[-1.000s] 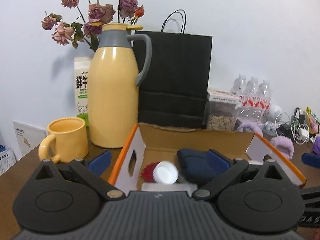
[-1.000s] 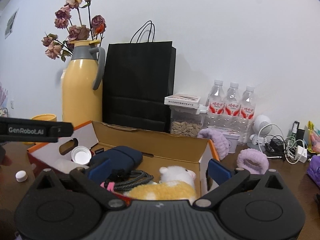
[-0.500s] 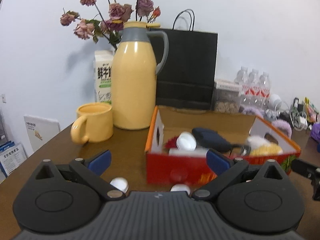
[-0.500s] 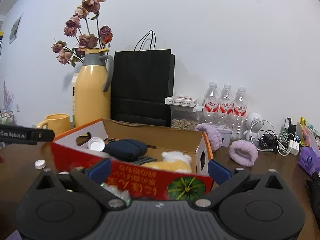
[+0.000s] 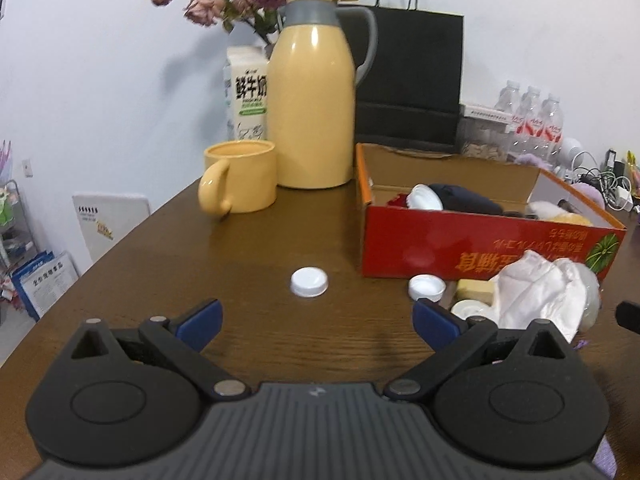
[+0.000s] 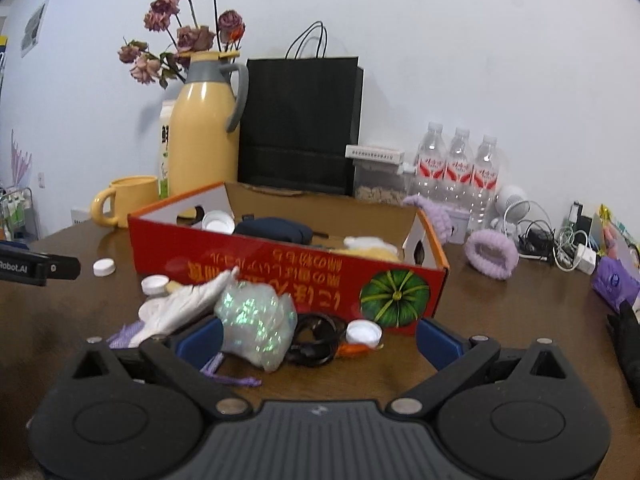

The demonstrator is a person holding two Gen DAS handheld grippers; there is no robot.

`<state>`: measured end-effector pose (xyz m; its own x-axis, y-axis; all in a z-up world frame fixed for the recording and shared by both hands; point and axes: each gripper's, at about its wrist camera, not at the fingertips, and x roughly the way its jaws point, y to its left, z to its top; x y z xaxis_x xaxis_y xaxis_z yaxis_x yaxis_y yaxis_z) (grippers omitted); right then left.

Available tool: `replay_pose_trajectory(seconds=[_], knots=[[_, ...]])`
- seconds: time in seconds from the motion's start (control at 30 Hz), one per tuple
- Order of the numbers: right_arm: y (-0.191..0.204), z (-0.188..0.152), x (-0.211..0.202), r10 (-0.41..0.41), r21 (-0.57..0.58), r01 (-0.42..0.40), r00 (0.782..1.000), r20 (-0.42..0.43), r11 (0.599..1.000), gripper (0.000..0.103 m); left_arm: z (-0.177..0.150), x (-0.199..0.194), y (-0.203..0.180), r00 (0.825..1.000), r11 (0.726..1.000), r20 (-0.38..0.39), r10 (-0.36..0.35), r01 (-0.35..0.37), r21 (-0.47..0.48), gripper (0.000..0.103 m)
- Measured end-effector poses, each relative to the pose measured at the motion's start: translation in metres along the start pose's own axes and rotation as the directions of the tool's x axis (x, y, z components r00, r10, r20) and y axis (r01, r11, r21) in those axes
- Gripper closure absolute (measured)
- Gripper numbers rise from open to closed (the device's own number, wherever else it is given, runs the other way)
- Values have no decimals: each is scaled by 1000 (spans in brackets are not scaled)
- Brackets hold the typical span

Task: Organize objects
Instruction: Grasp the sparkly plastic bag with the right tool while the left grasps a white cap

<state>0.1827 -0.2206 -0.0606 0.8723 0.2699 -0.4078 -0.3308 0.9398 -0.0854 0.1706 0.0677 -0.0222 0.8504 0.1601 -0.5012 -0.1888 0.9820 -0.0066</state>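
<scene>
Box: the red cardboard box (image 5: 472, 240) is sitting open on the brown table (image 5: 160, 264), printed side facing both cameras, with a dark pouch (image 5: 464, 198), a white cap and a pale plush toy lying inside
Loose things: a white cap (image 5: 309, 282) is lying alone on the table in front of the box's left end, with a second white cap (image 5: 427, 287) just beside the box front; a crumpled white cloth (image 5: 536, 292) is lying near it
Left view only: the cap lying alone is showing ahead of and between the two fingertips, apart from both; the milk carton (image 5: 246, 96) is showing in full behind the yellow mug (image 5: 240, 176)
Right view only: a shiny plastic wad (image 6: 256, 320), a black ring (image 6: 316, 340), another white cap (image 6: 363, 333) and purple string (image 6: 230, 378) are lying in front of the box; two purple bands and water bottles (image 6: 458, 168) are standing off to the right
Left gripper (image 5: 318, 322): fingers are spread wide, holding nothing
Right gripper (image 6: 318, 340): fingers are spread wide, gripping nothing; the plastic wad is lying right by the left fingertip, contact unclear
Hard to see: the yellow jug (image 5: 312, 104) is hiding part of the black bag (image 5: 412, 80); the box wall is covering most of its contents
</scene>
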Motion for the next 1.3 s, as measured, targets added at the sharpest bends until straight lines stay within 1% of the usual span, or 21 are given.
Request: replay_pose_trajectory(seconds=[0.13,0.2,0.33,0.4,0.43,0.47,0.5,0.53,0.6,0.67,0.73,0.83,0.97,1.1,1.3], knots=[[7,0,3,41,-16,-41,999,-11,999,1,4,10,3,1000,999,-21,17,-17,40,0],[13,2,11,56,-33,-57,998,-33,998,5,5,18,5,999,998,-40,36,-34,53,0],[23,8,31,77,-64,-81,995,-69,995,15,5,23,14,998,1000,-54,25,-25,1,0],[29,13,44,87,-82,-94,992,-88,992,26,6,24,16,999,1000,-50,21,-22,-11,0],[31,13,50,92,-83,-101,991,-101,991,29,6,24,18,999,1000,-52,17,-18,-18,0],[32,14,55,102,-77,-111,988,-118,991,43,6,25,19,998,1000,-55,13,-15,-22,0],[32,14,58,120,-67,-129,984,-132,989,59,6,26,19,998,1000,-58,12,-13,-23,0],[32,13,59,130,-58,-139,982,-136,989,61,6,26,19,998,1000,-61,11,-13,-23,0],[31,12,53,134,-53,-140,985,-106,989,65,5,28,19,998,1000,-69,9,-10,-22,0],[29,12,44,134,-44,-137,989,-64,990,66,5,29,19,997,1000,-70,10,-12,-23,0],[27,12,35,115,-38,-116,993,-23,992,66,5,28,19,998,1000,-67,13,-15,-27,0],[19,13,20,67,-7,-67,997,45,998,66,5,30,20,997,999,-71,21,-23,-32,0],[-1,15,5,11,69,-19,993,116,997,66,8,39,19,995,999,-95,32,-35,-29,0],[-10,14,2,-8,102,-5,992,122,995,66,14,57,18,990,998,-122,67,-67,6,0],[-7,13,3,6,84,-15,994,108,996,66,25,88,18,981,994,-158,110,-105,41,0]])
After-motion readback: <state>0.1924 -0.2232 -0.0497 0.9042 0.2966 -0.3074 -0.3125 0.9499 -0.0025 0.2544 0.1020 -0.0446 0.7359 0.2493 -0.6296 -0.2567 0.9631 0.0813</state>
